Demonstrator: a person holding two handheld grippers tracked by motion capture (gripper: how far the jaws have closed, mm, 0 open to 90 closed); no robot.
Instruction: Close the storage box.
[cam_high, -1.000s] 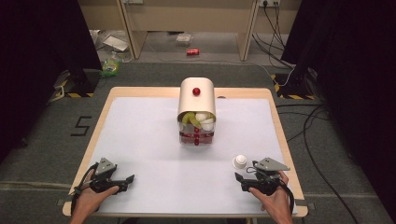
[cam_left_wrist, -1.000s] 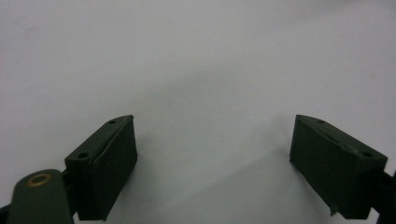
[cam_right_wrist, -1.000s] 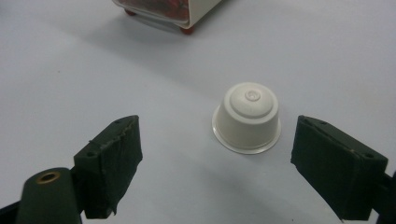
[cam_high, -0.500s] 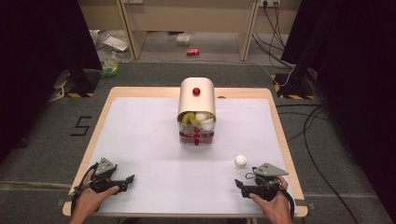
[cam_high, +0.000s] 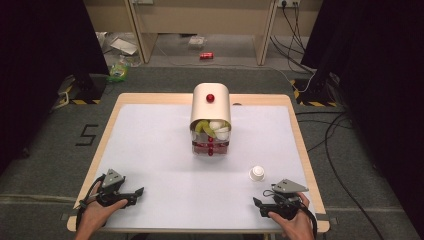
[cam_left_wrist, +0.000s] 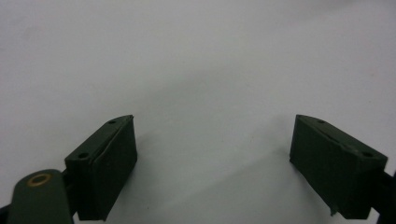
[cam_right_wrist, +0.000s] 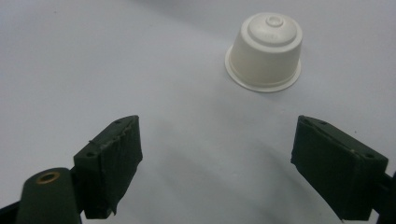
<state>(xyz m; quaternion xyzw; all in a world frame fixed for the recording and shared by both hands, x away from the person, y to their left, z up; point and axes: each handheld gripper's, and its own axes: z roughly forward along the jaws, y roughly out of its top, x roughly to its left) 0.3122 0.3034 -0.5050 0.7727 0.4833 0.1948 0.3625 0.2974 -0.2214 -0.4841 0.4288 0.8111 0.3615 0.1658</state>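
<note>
Left hand-held gripper (cam_high: 131, 194) released, jaws wide over bare white counter (cam_high: 165, 165). Right hand-held gripper (cam_high: 257, 203) likewise spread, grasping nothing. White coffee capsule (cam_right_wrist: 264, 51) upside down on the counter just ahead of it, slightly right of centre, apart from both jaws.

Grey carpet floor (cam_high: 165, 75), wooden desk legs (cam_high: 141, 35), black curtains (cam_high: 40, 60), cables (cam_high: 340, 140)

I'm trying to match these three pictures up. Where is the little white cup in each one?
High view: white cup near the table's right front, just ahead of the right gripper.
Right gripper view: upper right, upside down, beyond the open jaws.
Left gripper view: not there.
Shared landmark: white tabletop.
</note>
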